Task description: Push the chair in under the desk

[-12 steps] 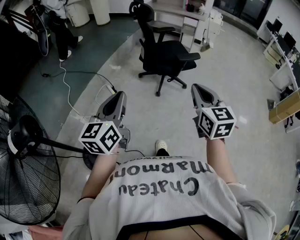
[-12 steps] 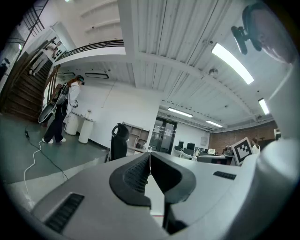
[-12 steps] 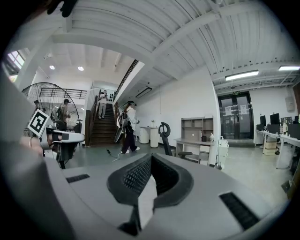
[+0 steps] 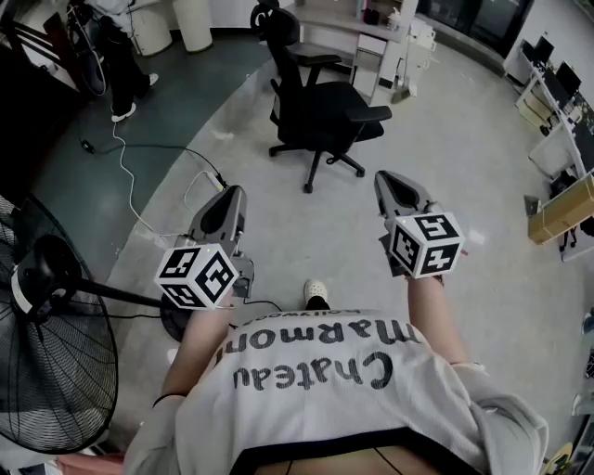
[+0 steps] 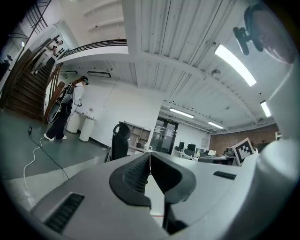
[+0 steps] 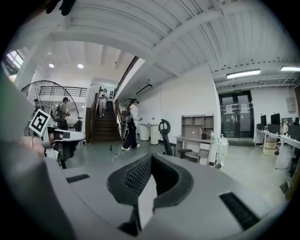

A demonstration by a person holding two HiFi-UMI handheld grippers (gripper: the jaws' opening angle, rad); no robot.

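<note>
A black office chair [image 4: 320, 102] on castors stands on the pale floor ahead of me, turned away from the white desk [image 4: 357, 28] behind it. The chair's back [image 5: 120, 140] also shows in the left gripper view and its headrest [image 6: 164, 127] in the right gripper view, beside the desk [image 6: 197, 140]. My left gripper [image 4: 219, 206] is held at the lower left of the chair, jaws shut and empty. My right gripper [image 4: 393, 188] is held at the chair's lower right, also shut with nothing in it. Both are well short of the chair.
A large standing fan [image 4: 46, 343] fills the lower left, its base near my left side. A white cable [image 4: 130, 176] runs over the dark floor. A person [image 4: 116, 56] stands at the far left by white bins [image 4: 195, 20]. More desks [image 4: 557, 93] line the right.
The chair and the floor have slid slightly down and left in the head view as I step closer. Both grippers keep their pose and stay shut.
</note>
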